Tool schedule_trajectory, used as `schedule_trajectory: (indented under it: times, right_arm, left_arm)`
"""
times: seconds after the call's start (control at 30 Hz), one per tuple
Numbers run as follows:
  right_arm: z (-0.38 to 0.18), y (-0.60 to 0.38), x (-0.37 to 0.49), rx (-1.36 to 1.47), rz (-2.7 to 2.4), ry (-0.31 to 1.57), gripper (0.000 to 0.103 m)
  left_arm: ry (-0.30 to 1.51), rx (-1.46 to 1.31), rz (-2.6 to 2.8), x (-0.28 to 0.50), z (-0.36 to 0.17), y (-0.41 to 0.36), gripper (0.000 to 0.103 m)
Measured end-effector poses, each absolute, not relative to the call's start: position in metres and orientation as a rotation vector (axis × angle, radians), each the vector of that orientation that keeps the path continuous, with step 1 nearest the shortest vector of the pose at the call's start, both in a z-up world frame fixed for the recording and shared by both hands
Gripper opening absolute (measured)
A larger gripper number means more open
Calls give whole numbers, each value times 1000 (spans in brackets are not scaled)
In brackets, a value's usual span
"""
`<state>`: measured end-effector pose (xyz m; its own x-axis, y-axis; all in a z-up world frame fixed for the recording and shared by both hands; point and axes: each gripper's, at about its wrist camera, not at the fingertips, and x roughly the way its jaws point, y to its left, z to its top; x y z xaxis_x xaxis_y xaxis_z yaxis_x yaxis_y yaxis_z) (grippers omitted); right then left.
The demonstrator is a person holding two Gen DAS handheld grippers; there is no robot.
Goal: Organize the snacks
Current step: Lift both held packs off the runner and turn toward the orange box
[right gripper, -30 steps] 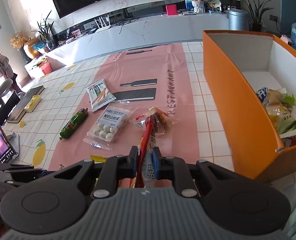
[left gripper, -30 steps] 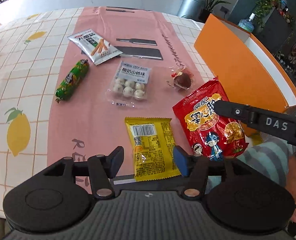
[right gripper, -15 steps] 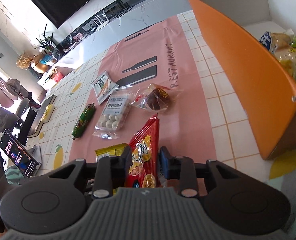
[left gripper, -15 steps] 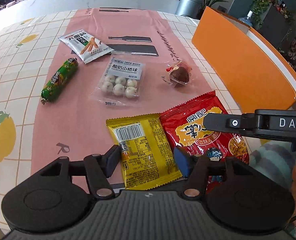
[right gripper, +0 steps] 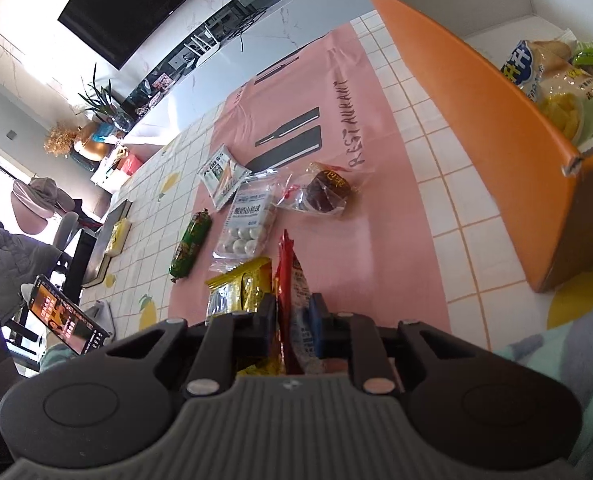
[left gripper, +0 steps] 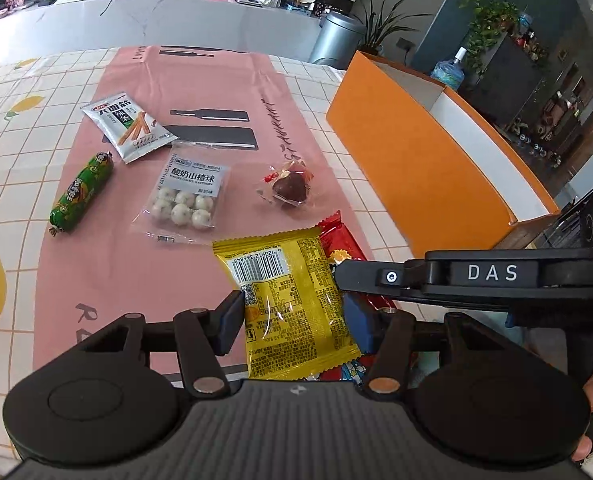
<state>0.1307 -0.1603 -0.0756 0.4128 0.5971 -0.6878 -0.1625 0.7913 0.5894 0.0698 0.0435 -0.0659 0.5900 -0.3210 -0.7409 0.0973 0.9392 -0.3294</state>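
On the far left we see the green sausage stick (left gripper: 81,193) lying flat on the pink runner (left gripper: 96,264), well apart from both grippers. Next comes the white strip-snack packet (left gripper: 127,126), then the clear hawthorn-ball bag (left gripper: 186,196) just beside it, both flat on the runner. Further right sits the small clear-wrapped dark sweet (left gripper: 289,191), on its own. Nearer us, our left gripper (left gripper: 296,314) has its fingers spread wide on either side of the yellow packet (left gripper: 284,300); the packet lies barcode up between them, and we cannot tell if the pads touch it. The yellow packet overlaps the red packet (right gripper: 286,276), which our right gripper (right gripper: 292,320) pinches edge-on, fingers pressed together on it. In the left wrist view the right gripper crosses over the red packet from the right. At far right stands the orange box (right gripper: 476,92), with several snack bags already inside, well apart from the red packet.
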Motion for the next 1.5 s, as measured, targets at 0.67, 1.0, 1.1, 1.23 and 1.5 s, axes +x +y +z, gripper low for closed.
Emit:
schedule_trajectory:
  times: [0.67,1.0,1.1,1.23,1.5]
  right_arm:
    - [-101,-156,130,667,555,1150,30]
    - [-101,-157,128,609,526,1147,30]
    - [-102,-159,128,613,529,1148,29]
    - [-101,-158,128,603,543,1147,29]
    - [-106,-149,128,594,620,1186,35]
  left_arm:
    - [1003,-464,-264,72,-94,67,80]
    - [1010,-350,-231,73,-90,47,87]
    - [1016,-363,-235,72,-89,48,73]
    - [1016,-356,-230,68,-85,53,62]
    - [1019,-317,-189,51,-76,65,61]
